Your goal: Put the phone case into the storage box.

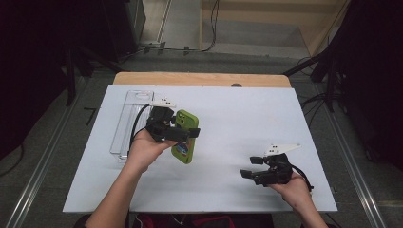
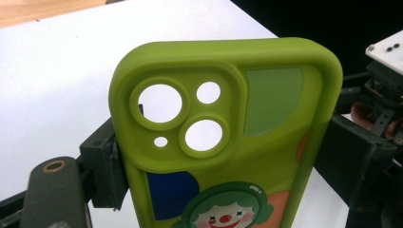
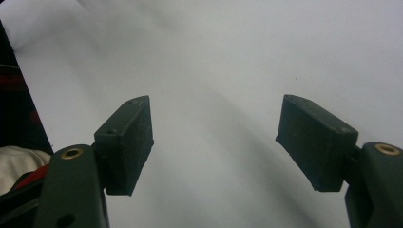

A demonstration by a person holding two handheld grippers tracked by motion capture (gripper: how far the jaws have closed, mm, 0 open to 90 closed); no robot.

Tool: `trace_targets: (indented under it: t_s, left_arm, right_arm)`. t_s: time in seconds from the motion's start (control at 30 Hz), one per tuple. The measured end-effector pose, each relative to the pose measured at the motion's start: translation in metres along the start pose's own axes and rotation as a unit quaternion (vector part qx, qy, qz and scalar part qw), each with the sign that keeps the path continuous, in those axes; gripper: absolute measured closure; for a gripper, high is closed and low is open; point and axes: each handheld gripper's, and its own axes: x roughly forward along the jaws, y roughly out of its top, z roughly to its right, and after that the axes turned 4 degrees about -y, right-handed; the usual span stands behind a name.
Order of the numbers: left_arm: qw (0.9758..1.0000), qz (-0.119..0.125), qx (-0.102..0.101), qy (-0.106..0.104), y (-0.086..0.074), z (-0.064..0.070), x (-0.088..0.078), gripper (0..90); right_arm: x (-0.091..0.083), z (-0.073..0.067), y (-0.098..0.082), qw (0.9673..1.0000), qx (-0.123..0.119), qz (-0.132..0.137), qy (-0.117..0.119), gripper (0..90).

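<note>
Left gripper view: phone case [image 2: 228, 142] between fingers [image 2: 107, 166].

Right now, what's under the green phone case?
The case is held by the left gripper above the white table. White table shows through its camera holes. What lies right beneath the case is covered.

The green phone case [image 2: 228, 142] has round camera holes at the top and a clown face with blue and orange patches below, and it is held up off the white table, squeezed on both sides.
</note>
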Motion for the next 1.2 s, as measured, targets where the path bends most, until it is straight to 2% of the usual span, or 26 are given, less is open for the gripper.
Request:
trace_targets:
  t_s: [0.6,0.73,0.97,1.2]
  left_arm:
    - [0.9999,0.008,-0.005,0.007,0.007,-0.005,-0.026,17.1]
    - [0.9997,0.011,-0.009,0.021,0.008,-0.007,-0.034,17.0]
    - [0.9991,0.02,-0.02,0.032,0.008,-0.013,-0.045,17.1]
    - [0.9982,0.031,-0.021,0.047,0.008,-0.017,-0.053,17.1]
  right_arm:
    - [0.003,0.0,-0.001,1.0,0.006,-0.003,0.004,25.9]
    - [0.002,0.0,-0.001,1.0,0.007,-0.003,0.004,25.9]
    - [0.003,0.001,-0.001,0.9999,0.006,-0.009,-0.001,26.0]
    - [0.002,0.0,-0.001,1.0,0.007,-0.007,0.001,26.0]
